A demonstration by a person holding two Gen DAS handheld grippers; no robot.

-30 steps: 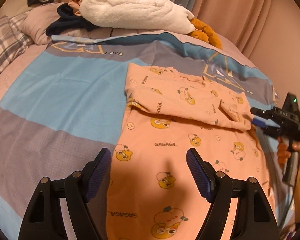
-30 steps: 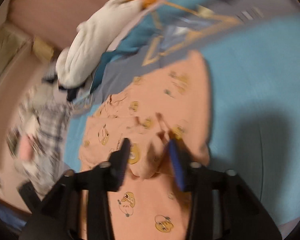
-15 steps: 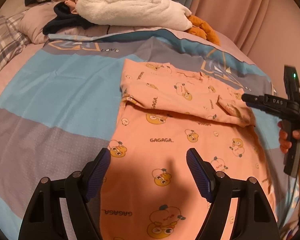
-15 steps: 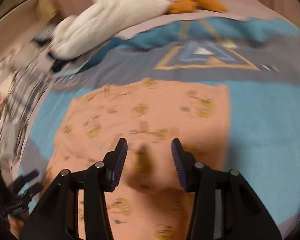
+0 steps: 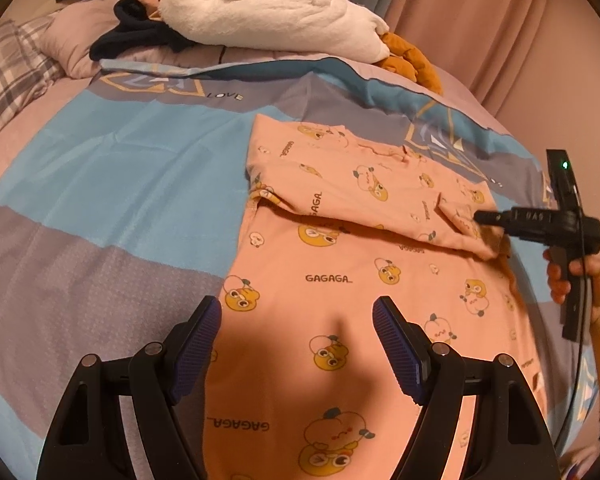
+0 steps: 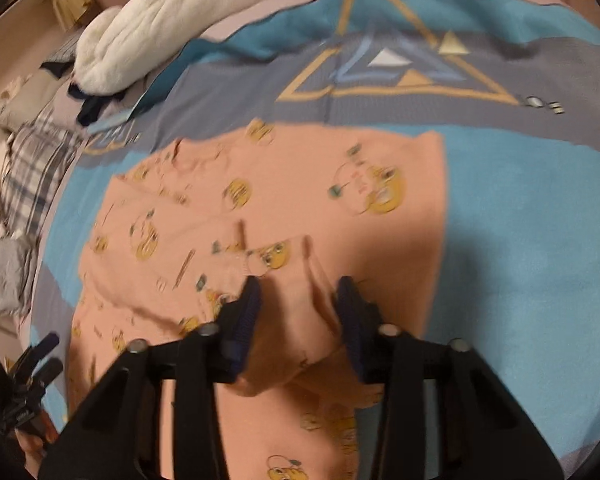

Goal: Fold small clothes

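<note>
A small peach top (image 5: pixel 340 280) printed with yellow cartoon faces and "GAGAGA" lies flat on the bed, its sleeves folded across the chest. My left gripper (image 5: pixel 298 342) is open and empty, hovering over the top's lower half. My right gripper (image 6: pixel 298 304) is open, its jaws straddling a raised bunch of the folded sleeve end (image 6: pixel 296 312). In the left wrist view the right gripper (image 5: pixel 484 218) reaches in from the right to the sleeve end (image 5: pixel 460 224).
The bed has a blue and grey quilt (image 5: pixel 120 184). A white plush toy (image 5: pixel 268 12), an orange plush (image 5: pixel 408 60) and dark clothes (image 5: pixel 132 36) lie at the head. A plaid pillow (image 5: pixel 8 76) is at the left.
My right gripper swung round and moved in over the folded sleeve end, now straddling it. My left gripper drifted slightly forward over the top and stayed open.
</note>
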